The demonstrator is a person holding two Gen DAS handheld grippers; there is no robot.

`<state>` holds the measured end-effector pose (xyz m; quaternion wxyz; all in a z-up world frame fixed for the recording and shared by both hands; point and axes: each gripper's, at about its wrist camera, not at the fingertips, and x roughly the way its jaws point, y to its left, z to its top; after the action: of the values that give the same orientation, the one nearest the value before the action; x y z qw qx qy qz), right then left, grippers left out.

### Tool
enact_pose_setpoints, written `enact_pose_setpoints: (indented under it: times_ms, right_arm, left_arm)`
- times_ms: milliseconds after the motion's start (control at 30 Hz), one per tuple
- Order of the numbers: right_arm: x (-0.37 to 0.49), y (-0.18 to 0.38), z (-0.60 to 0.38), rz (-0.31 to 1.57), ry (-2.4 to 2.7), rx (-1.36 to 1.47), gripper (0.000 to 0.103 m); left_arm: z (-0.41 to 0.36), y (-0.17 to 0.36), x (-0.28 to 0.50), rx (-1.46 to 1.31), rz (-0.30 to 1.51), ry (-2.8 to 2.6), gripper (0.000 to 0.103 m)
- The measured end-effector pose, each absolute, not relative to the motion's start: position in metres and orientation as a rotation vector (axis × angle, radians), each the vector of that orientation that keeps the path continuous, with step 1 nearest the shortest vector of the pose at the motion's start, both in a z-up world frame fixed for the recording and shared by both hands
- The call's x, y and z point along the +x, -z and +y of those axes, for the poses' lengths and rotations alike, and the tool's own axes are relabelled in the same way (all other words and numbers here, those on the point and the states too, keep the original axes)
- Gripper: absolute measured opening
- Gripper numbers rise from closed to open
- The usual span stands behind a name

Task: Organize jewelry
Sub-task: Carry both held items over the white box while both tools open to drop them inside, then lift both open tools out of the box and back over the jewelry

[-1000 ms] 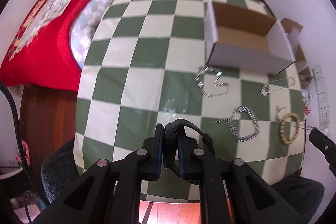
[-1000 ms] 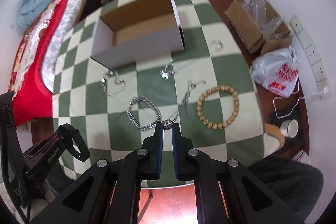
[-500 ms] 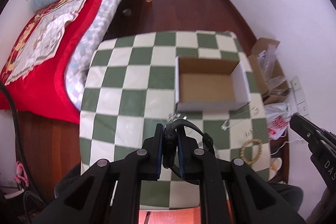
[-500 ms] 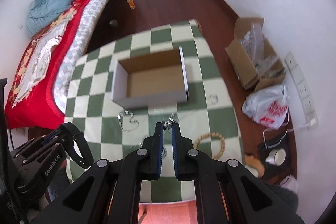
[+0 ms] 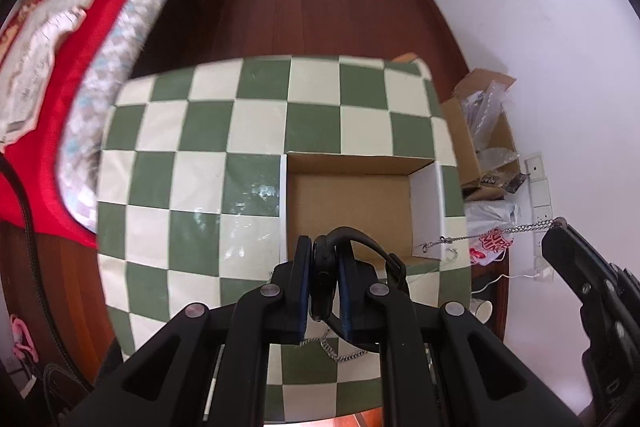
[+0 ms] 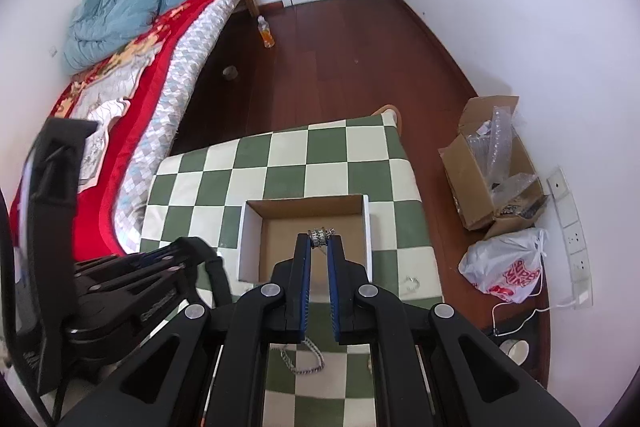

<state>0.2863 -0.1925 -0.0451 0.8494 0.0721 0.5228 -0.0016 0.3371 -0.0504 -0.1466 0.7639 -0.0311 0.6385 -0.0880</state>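
- Left wrist view, lower centre: the left gripper (image 5: pixel 325 287) has its blue-padded fingers pressed onto a black strapped item, apparently a watch (image 5: pixel 326 279), whose band arcs to the right.
- Same view, right edge: the right gripper (image 5: pixel 560 227) appears as a dark beak from which a silver chain (image 5: pixel 480 235) trails leftward to the right wall of the cardboard box (image 5: pixel 348 203).
- Right wrist view, lower centre: only here is the right gripper's (image 6: pixel 320 239) grip visible, a narrow gap bridged by the chain's metal beads (image 6: pixel 320 235), poised over the open box (image 6: pixel 312 239).
- Right wrist view, lower left: the left gripper (image 6: pixel 132 279) is seen side-on; its gap cannot be judged.
- Both views: a second chain (image 6: pixel 304 361) lies on the green-and-cream checked tablecloth (image 6: pixel 320 155) below the fingers.
- Right of both frames: a floor carton (image 6: pixel 492 183) and a white bag (image 6: pixel 508 267).
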Motion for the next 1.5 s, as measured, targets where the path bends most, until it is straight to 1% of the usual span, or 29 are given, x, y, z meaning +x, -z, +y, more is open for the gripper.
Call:
enact_pose_setpoints:
  times_ms: [200,300,467,533,567,600,633,667,700,733,767,800,833,867,900,933,967,1000,1033,1167,1200,1233,1300,1500]
  right_arm:
    - [0.328,0.095,-0.189,1.185,0.010,0.119,0.008]
    - [0.346,0.132,-0.191,1.239,0.017,0.102,0.008]
    - [0.363,0.184,-0.201,1.312,0.021,0.113,0.008]
    - [0.368,0.195,-0.204,1.331,0.000,0.121,0.009]
    - [0.370,0.197,-0.205,1.332,0.000,0.123,0.009]
    - [0.371,0.200,-0.206,1.338,-0.011,0.120,0.009]
    - [0.372,0.203,-0.207,1.345,-0.020,0.120,0.009]
    - [0.372,0.204,-0.208,1.350,-0.021,0.120,0.010]
    - [0.373,0.205,-0.208,1.354,-0.018,0.112,0.010]
    - [0.371,0.205,-0.209,1.354,-0.013,0.102,0.013]
    - [0.371,0.203,-0.209,1.356,-0.010,0.102,0.027]
    - [0.370,0.202,-0.210,1.359,-0.007,0.104,0.035]
    - [0.369,0.201,-0.210,1.362,-0.002,0.102,0.045]
    - [0.366,0.200,-0.210,1.358,0.004,0.100,0.050]
    - [0.364,0.198,-0.210,1.358,0.008,0.099,0.053]
    - [0.362,0.198,-0.210,1.359,0.020,0.097,0.060]
    - [0.359,0.197,-0.210,1.359,0.026,0.099,0.073]
    - [0.356,0.197,-0.209,1.364,0.028,0.103,0.081]
    - [0.354,0.197,-0.208,1.368,0.034,0.098,0.093]
    - [0.340,0.202,-0.201,1.373,0.060,0.058,0.096]
    - [0.336,0.203,-0.200,1.375,0.060,0.061,0.098]
    - [0.332,0.204,-0.198,1.369,0.071,0.052,0.102]
    - [0.327,0.205,-0.197,1.357,0.085,0.047,0.102]
    - [0.310,0.196,-0.190,1.313,0.115,0.013,0.103]
  left_arm:
    - [-0.059,0.198,0.369,-0.068,1.480,0.192,0.010]
    - [-0.063,0.217,0.381,-0.095,1.515,0.205,0.010]
    - [-0.070,0.231,0.396,-0.106,1.549,0.211,0.010]
    - [-0.071,0.229,0.399,-0.121,1.542,0.222,0.013]
    - [-0.071,0.225,0.400,-0.121,1.529,0.221,0.016]
    - [-0.072,0.222,0.400,-0.107,1.514,0.214,0.022]
    - [-0.072,0.220,0.402,-0.097,1.500,0.206,0.026]
    - [-0.072,0.214,0.401,-0.085,1.475,0.198,0.039]
    - [-0.070,0.209,0.401,-0.081,1.454,0.187,0.060]
    - [-0.068,0.205,0.401,-0.083,1.437,0.178,0.070]
    - [-0.065,0.198,0.399,-0.078,1.406,0.159,0.085]
    - [-0.063,0.194,0.398,-0.067,1.386,0.144,0.091]
    - [-0.061,0.192,0.397,-0.057,1.372,0.133,0.092]
    - [-0.058,0.187,0.394,-0.040,1.348,0.111,0.096]
    - [-0.054,0.184,0.391,-0.028,1.327,0.093,0.102]
    - [-0.050,0.181,0.387,-0.012,1.306,0.070,0.103]
    - [-0.048,0.180,0.384,0.002,1.287,0.048,0.103]
    - [-0.043,0.179,0.379,0.016,1.263,0.028,0.103]
    - [-0.042,0.179,0.376,0.028,1.248,0.016,0.103]
    - [-0.029,0.183,0.354,0.053,1.202,-0.028,0.103]
    - [-0.026,0.185,0.349,0.058,1.193,-0.036,0.103]
    - [-0.026,0.186,0.345,0.066,1.183,-0.040,0.103]
    - [-0.024,0.189,0.335,0.094,1.166,-0.052,0.103]
    - [-0.021,0.186,0.310,0.051,1.142,-0.040,0.103]
